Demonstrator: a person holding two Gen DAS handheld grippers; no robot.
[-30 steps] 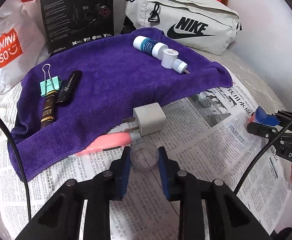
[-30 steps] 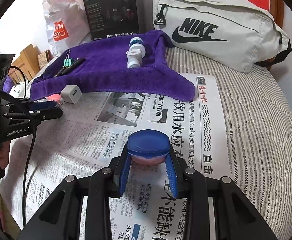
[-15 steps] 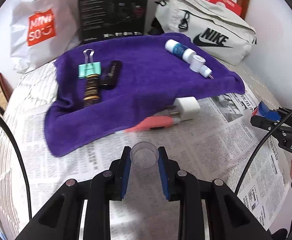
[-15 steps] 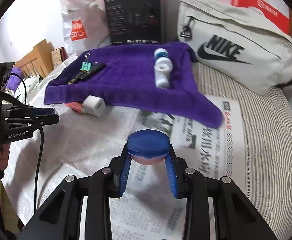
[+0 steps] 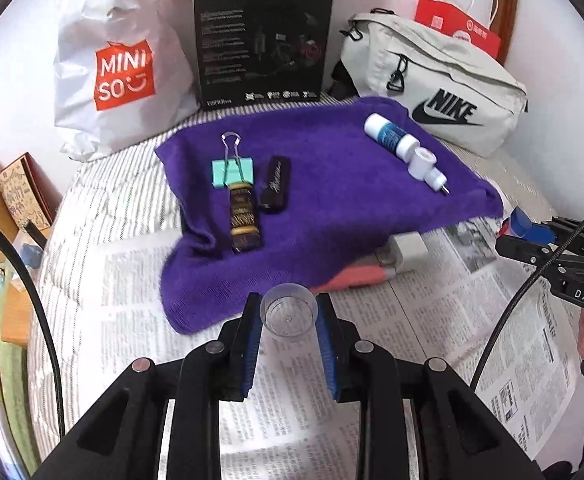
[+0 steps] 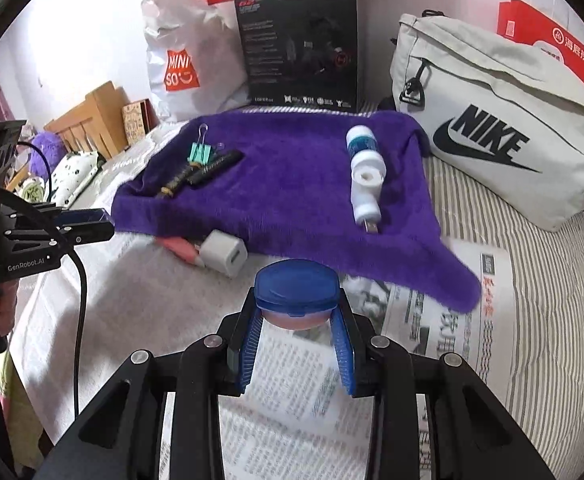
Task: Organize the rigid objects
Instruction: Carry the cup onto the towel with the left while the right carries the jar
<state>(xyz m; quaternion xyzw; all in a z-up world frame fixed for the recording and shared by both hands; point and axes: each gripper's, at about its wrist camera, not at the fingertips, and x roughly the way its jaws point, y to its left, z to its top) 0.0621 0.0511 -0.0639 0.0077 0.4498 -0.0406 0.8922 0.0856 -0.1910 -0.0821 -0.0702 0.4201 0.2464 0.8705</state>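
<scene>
With my left gripper (image 5: 288,320) clenched on the clear cup (image 5: 288,314) and my right gripper (image 6: 295,316) grasping the blue-lidded jar (image 6: 295,294), I carry both level toward the purple towel's (image 5: 331,208) bare near part.

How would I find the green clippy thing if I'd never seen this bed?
Look for the purple towel spread in front of the black box. Near the towel's left end lies the mint-green binder clip, its silver wire handles pointing toward the box. Its neighbours, a brown-and-gold bar and a black case, are dark; only the clip is green.

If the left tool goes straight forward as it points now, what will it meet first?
Probably the near edge of the purple towel, directly ahead of the clear cup held by the left tool. Depth is unclear; it may pass above.
</scene>
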